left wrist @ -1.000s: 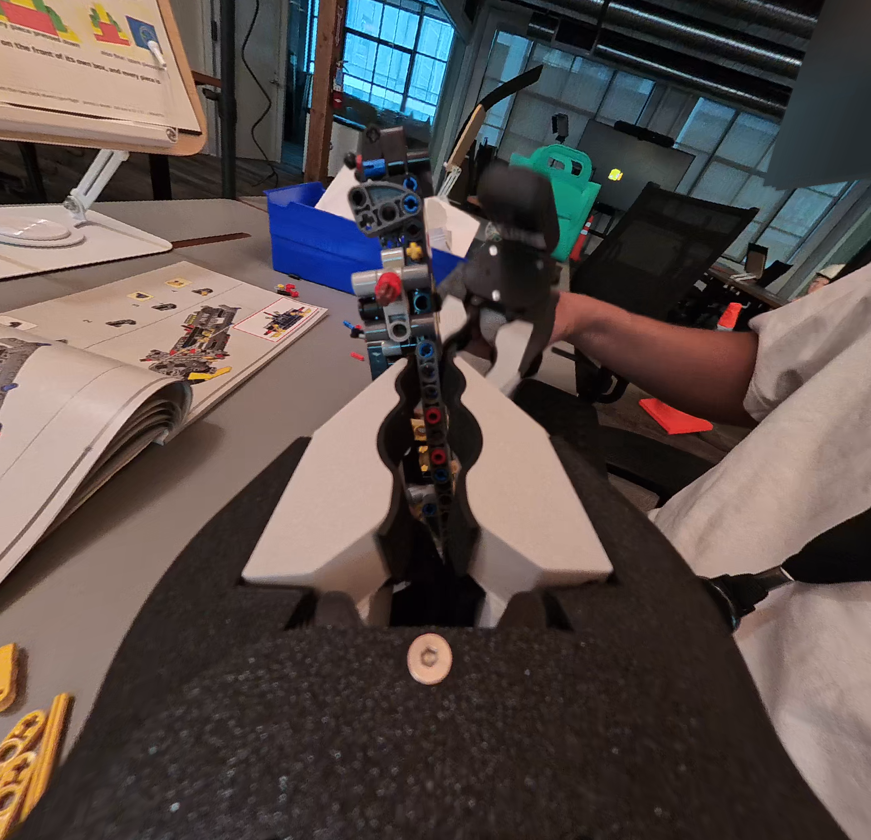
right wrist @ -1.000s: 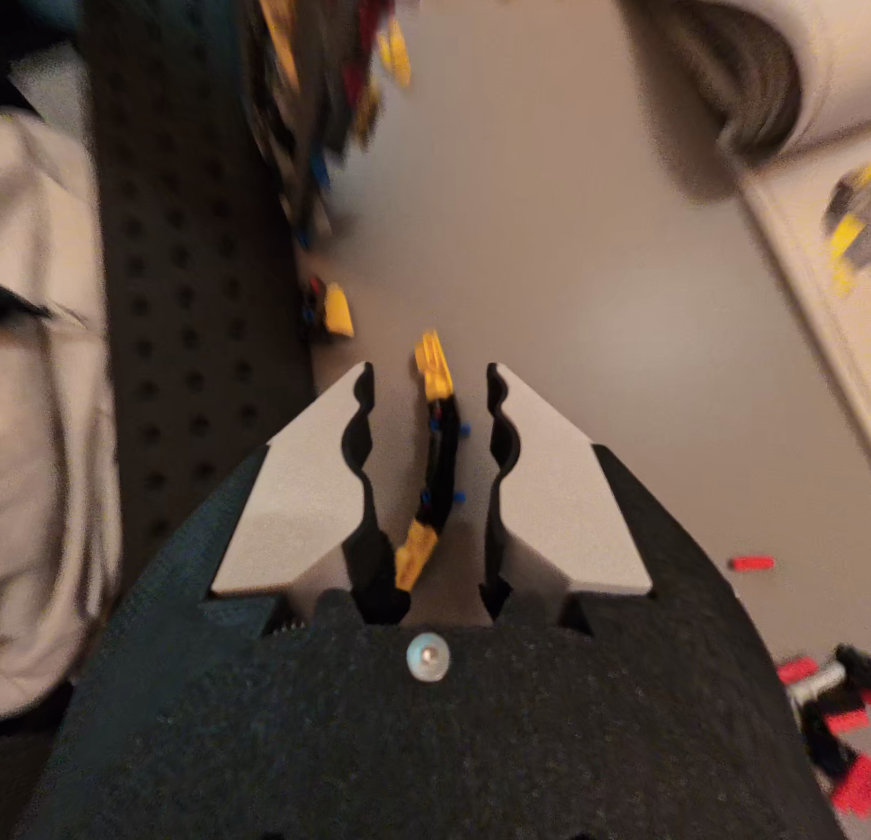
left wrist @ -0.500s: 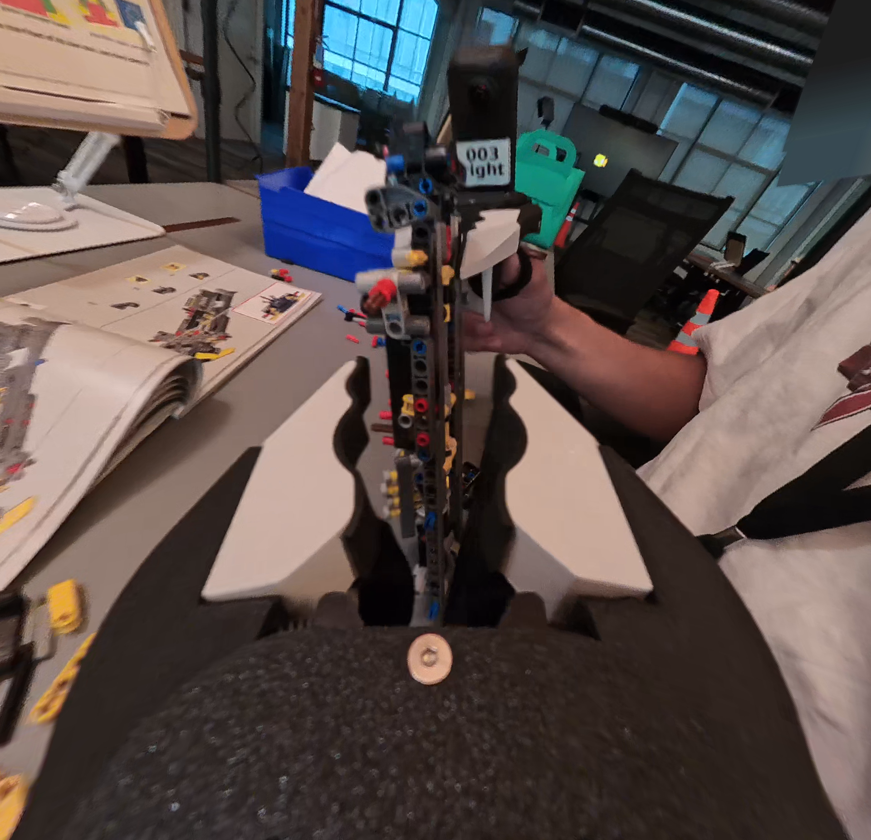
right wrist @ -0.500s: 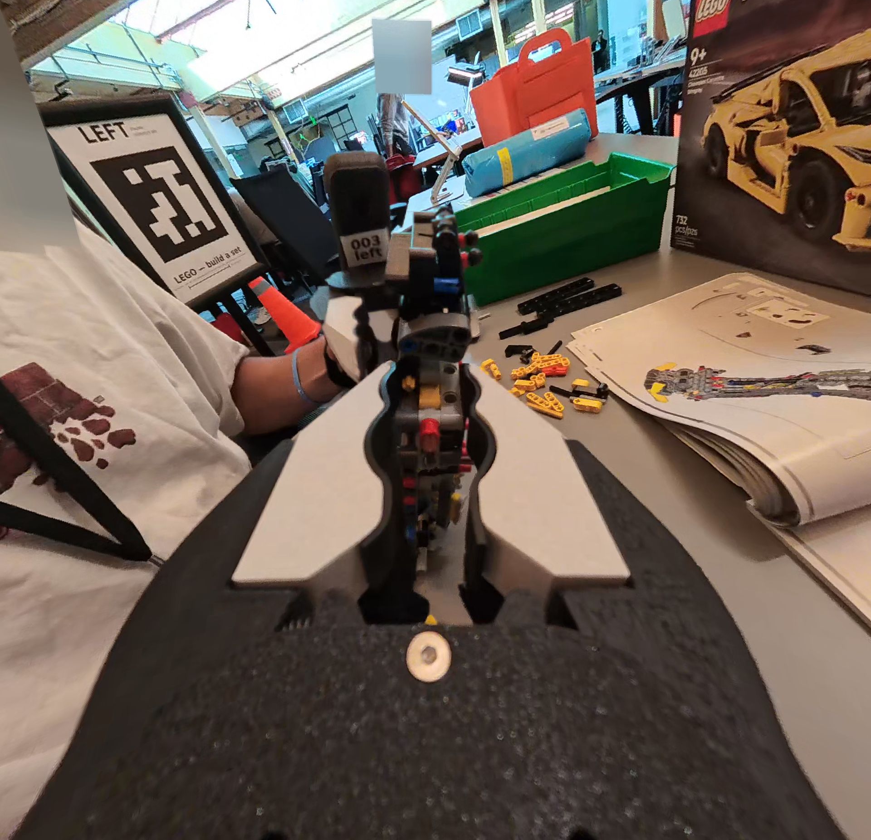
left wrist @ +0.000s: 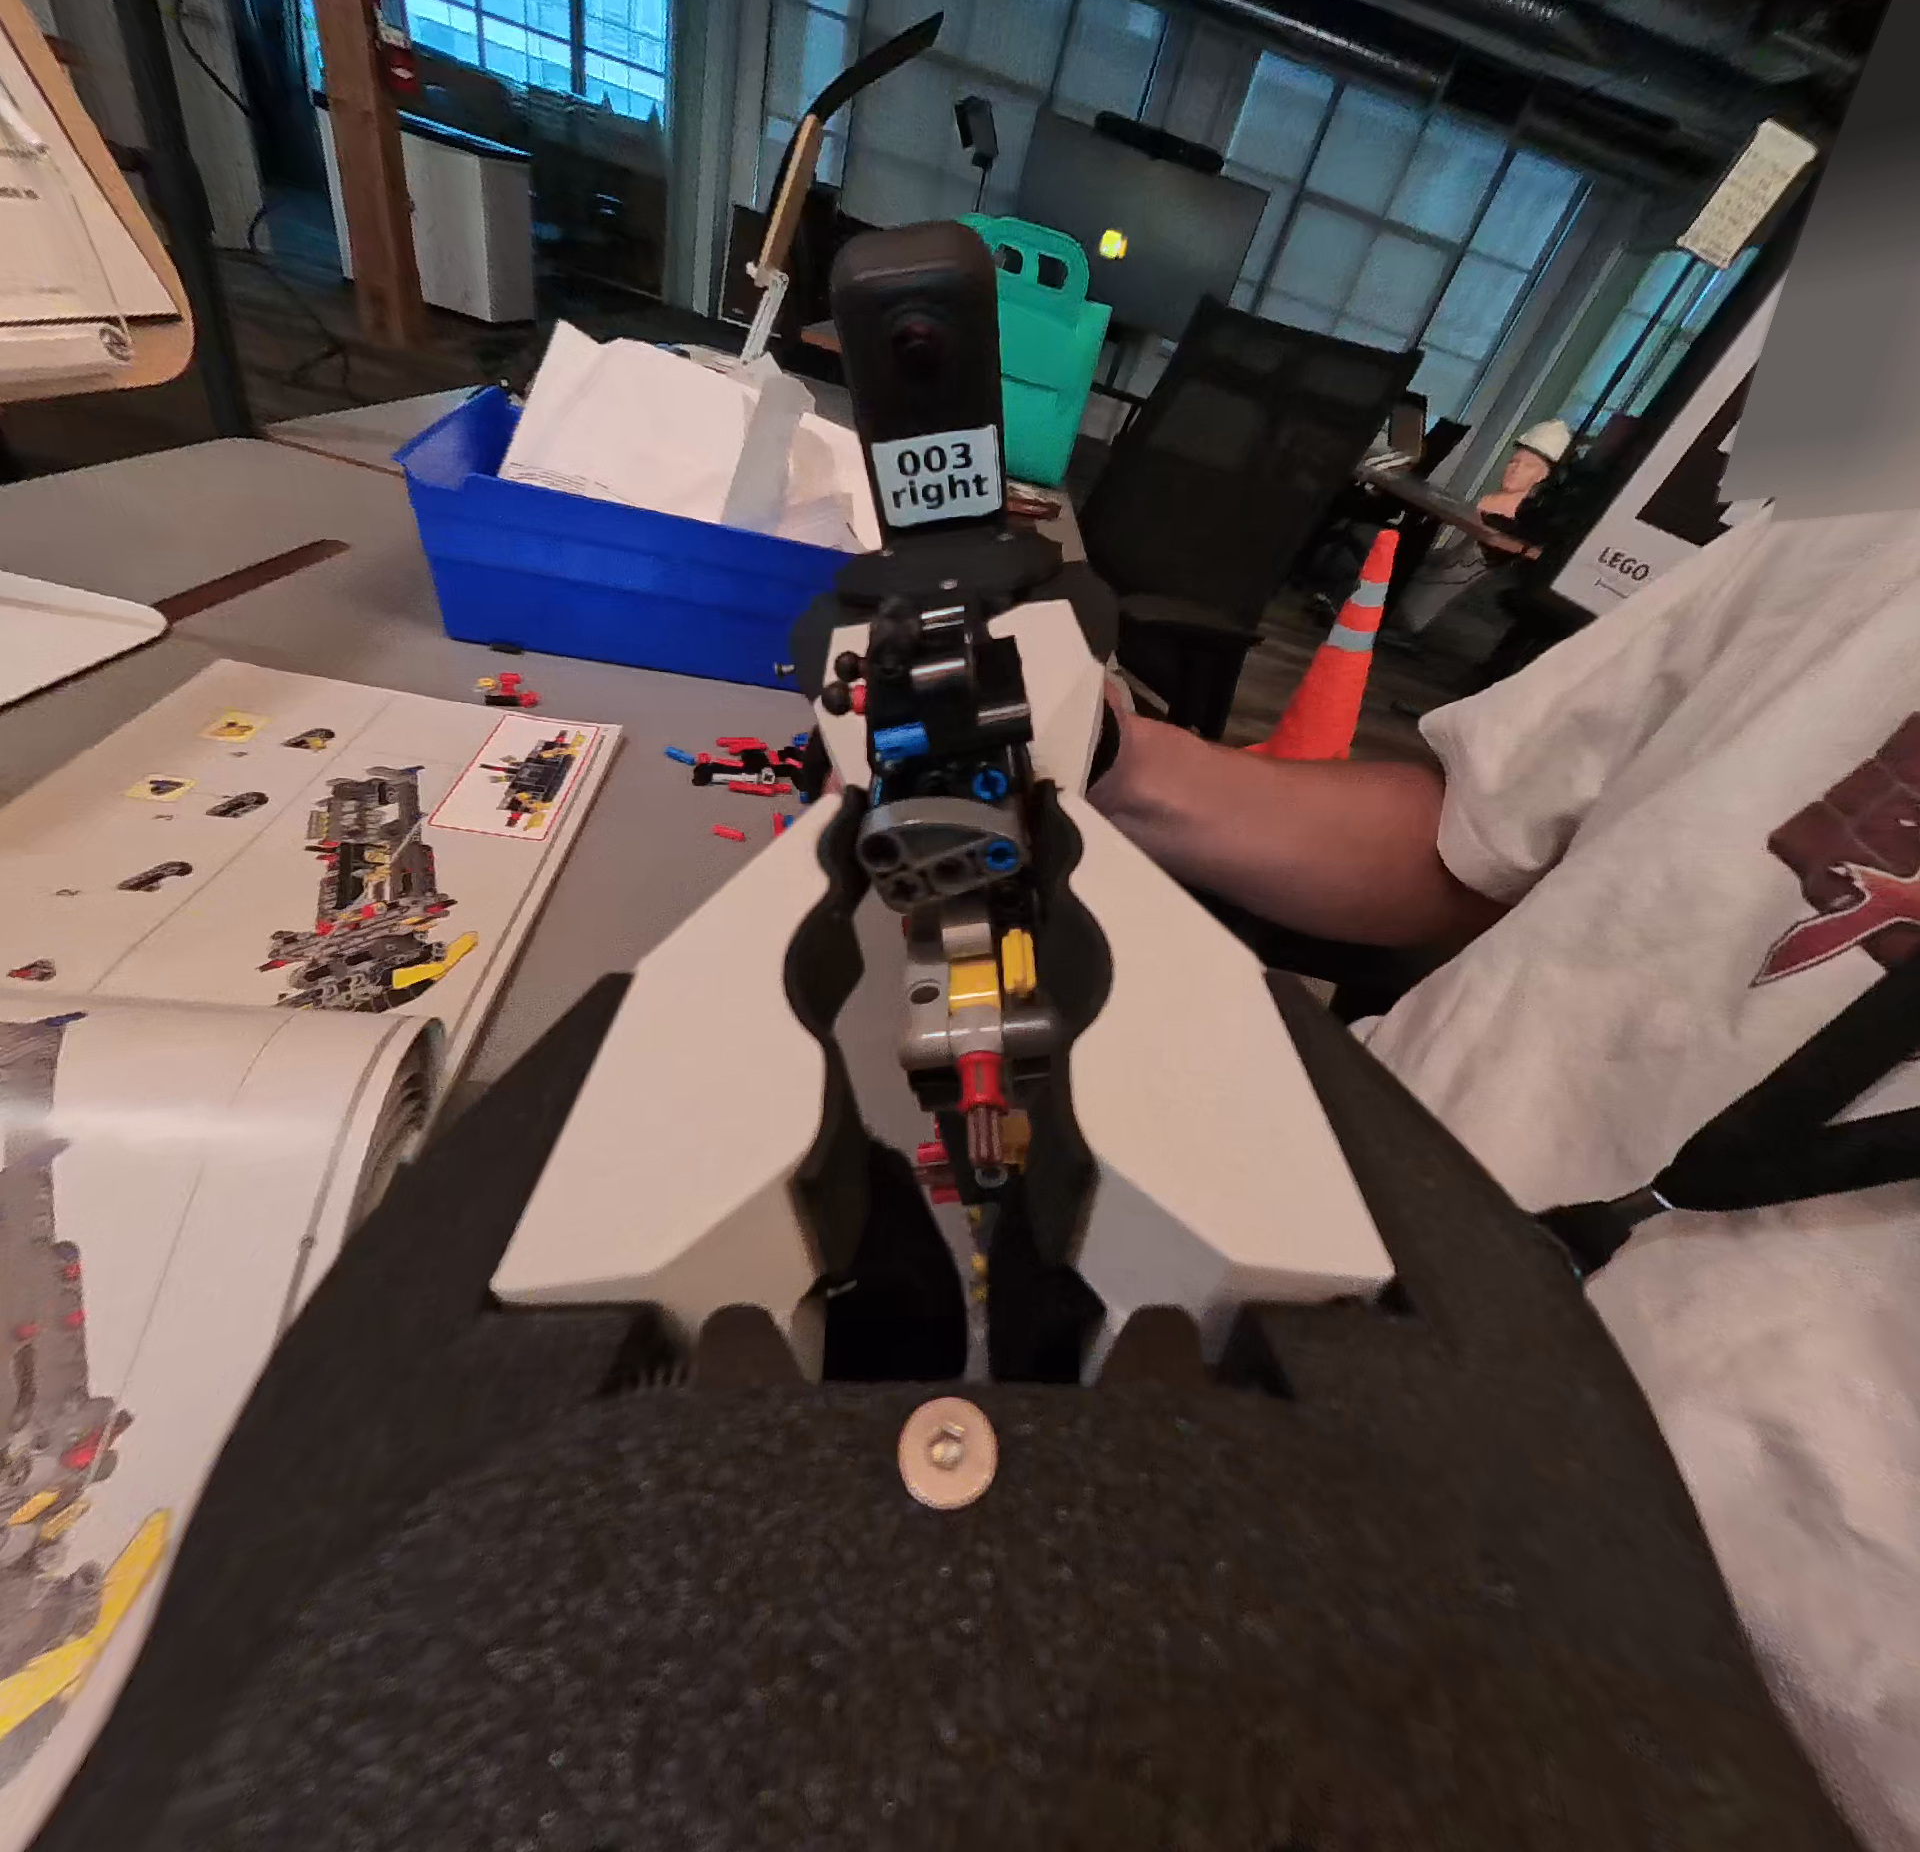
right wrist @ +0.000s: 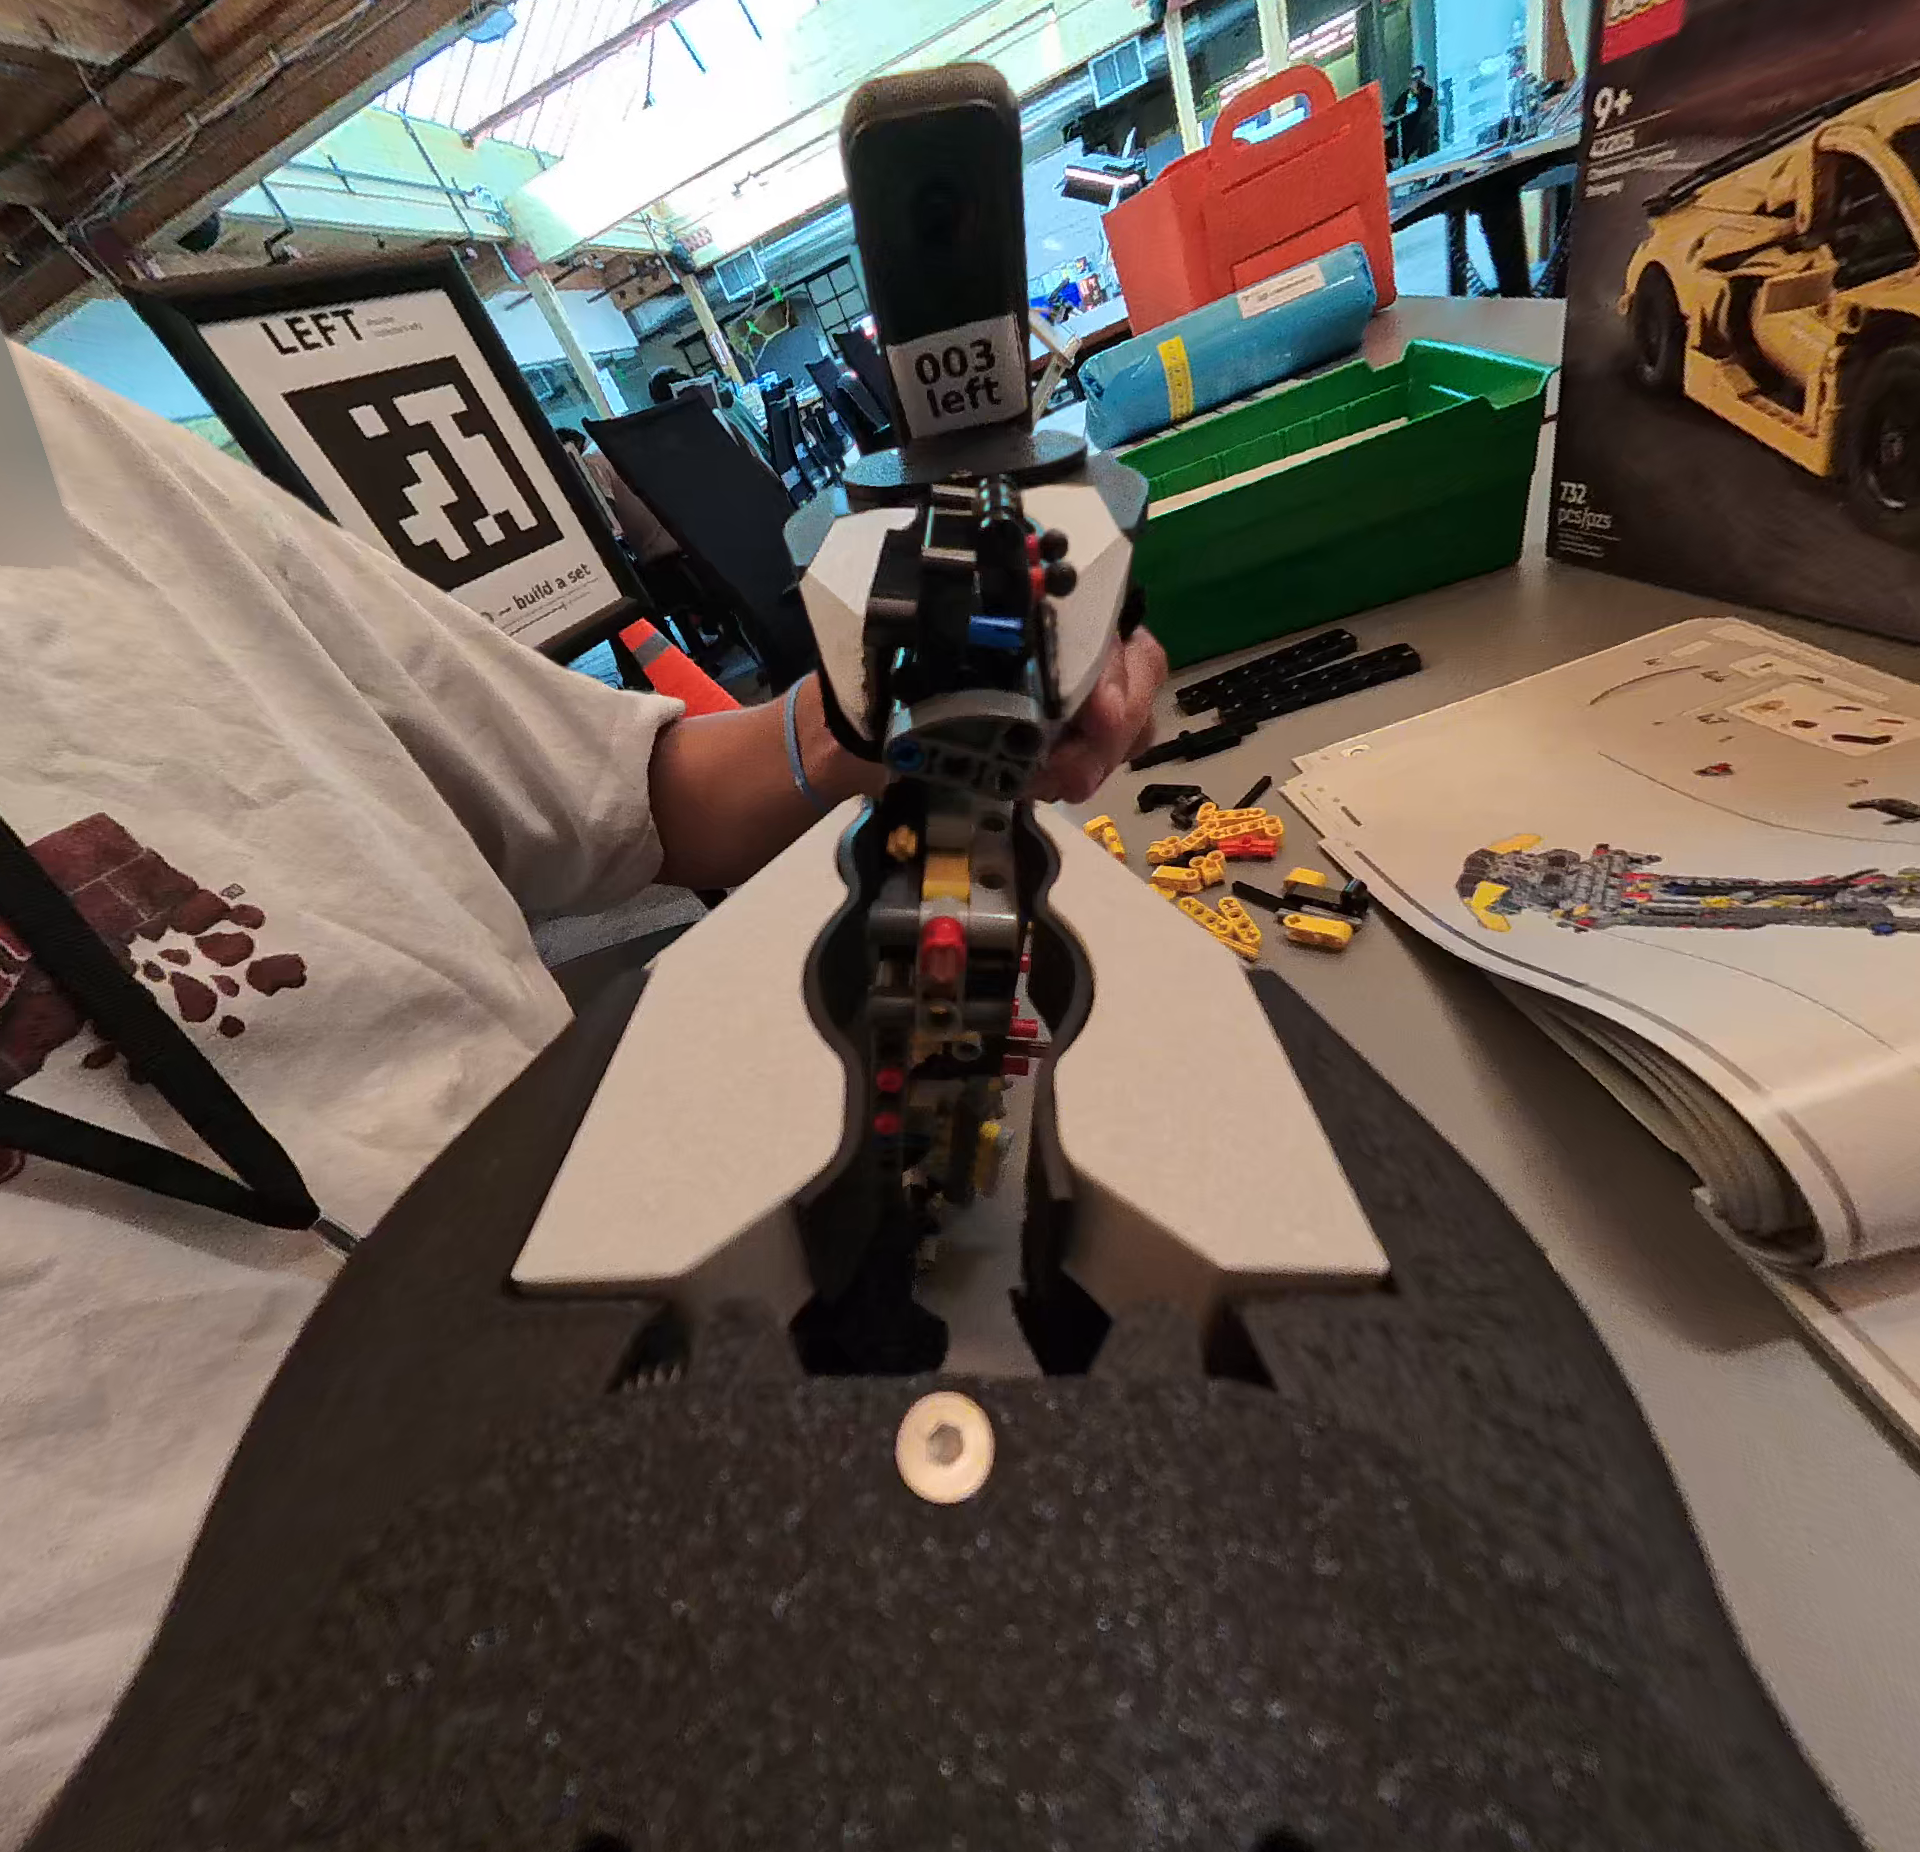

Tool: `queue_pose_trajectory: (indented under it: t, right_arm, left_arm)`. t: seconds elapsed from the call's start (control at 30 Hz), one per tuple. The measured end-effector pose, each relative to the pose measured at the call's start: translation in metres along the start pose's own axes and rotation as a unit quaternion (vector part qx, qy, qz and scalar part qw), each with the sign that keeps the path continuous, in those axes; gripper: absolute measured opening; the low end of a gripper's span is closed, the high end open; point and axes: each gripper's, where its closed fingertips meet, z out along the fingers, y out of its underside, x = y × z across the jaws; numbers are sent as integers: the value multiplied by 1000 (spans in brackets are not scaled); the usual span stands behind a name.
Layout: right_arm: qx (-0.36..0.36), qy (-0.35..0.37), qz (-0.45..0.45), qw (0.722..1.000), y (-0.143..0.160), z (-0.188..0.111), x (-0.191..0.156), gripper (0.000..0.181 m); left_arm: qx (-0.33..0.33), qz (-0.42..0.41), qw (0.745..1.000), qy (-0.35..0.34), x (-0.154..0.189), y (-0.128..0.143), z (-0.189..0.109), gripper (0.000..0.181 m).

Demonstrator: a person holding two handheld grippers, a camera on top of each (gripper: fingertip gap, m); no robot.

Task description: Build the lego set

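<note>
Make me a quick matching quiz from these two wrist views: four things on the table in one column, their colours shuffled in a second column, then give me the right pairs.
Things:
1. bin holding white paper
2. long bin behind the loose beams
3. traffic cone
4. pile of short beams beside the instruction booklet

Colours:
A. yellow
B. green
C. blue
D. orange

Pairs: 1-C, 2-B, 3-D, 4-A
</note>
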Motion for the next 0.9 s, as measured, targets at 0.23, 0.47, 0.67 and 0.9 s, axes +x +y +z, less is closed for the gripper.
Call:
queue_pose_trajectory:
  t: [0.23, 0.47, 0.67, 0.9]
  right_arm:
    - [-29, 38, -28, 998, -1, -31, 4, 41]
    - [-376, 151, 48, 913, 119, -118, 16, 27]
    - [-440, 137, 77, 884, 153, -126, 19, 15]
    - [-416, 124, 49, 900, 133, -114, 18, 0]
  left_arm:
    - [56, -37, 997, 35, 4, -3, 2, 27]
    - [69, -55, 995, 54, 6, -2, -2, 26]
    - [70, -62, 995, 42, -1, 0, -3, 26]
    - [69, -64, 995, 39, -2, 0, -1, 26]
